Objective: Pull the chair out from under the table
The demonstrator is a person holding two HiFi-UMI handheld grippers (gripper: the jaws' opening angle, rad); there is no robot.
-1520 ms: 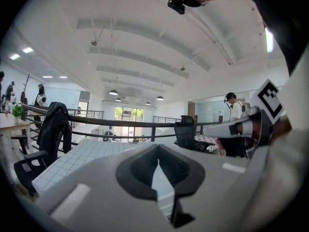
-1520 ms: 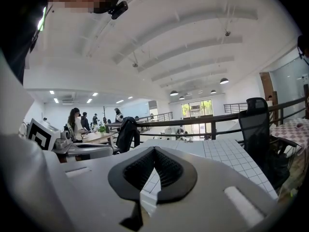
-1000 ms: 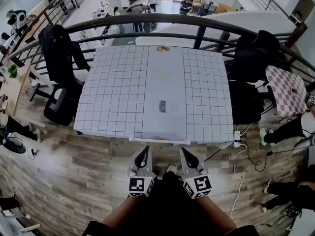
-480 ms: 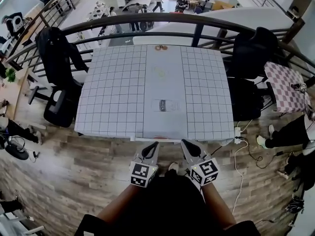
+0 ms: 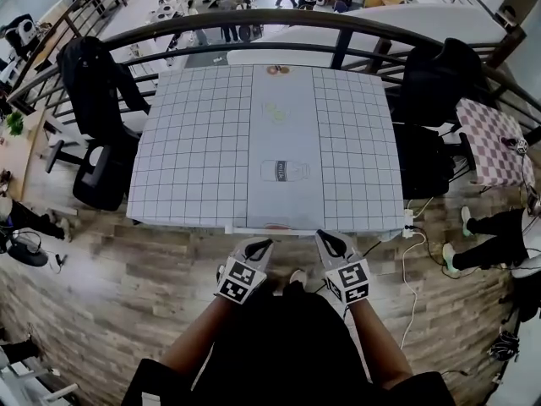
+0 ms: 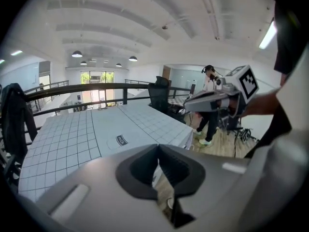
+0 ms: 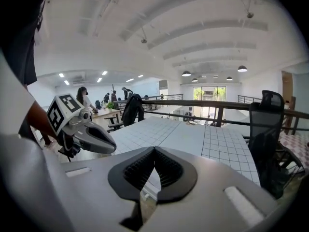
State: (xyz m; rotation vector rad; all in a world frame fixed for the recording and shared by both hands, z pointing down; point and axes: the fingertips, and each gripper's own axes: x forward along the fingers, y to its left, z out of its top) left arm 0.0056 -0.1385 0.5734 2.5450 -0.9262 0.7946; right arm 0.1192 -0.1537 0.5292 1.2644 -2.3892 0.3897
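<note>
1. Head view: both tools hang low in front of the person, just off the near edge of the gridded surface point(image 5: 203, 142). The left tool point(image 5: 262, 245) and the right tool point(image 5: 328, 238) sit side by side, both clenched on nothing. Two black chairs flank the surface. The left-side chair point(image 5: 100, 176) stands at the left edge with a dark jacket point(image 5: 89, 74) over its back. The right-side chair point(image 5: 427, 155) is tucked close against the right edge. Neither tool is near either one.

2. Left gripper view: the pads are pressed together with nothing between them. The camera looks across the surface, and the right-side chair point(image 6: 159, 93) shows beyond it.

3. Right gripper view: same story, pads closed and empty. The right-side chair point(image 7: 265, 139) rises at the picture's right.

4. My read is that this is the approach, and I can't tell which chair is meant. To do it well:
   - Step round to that side and open the tools before arriving.
   - Take the backrest with both tools.
   - Draw it straight away from the edge, minding the jacket and the floor cables point(image 5: 414, 256).
</note>
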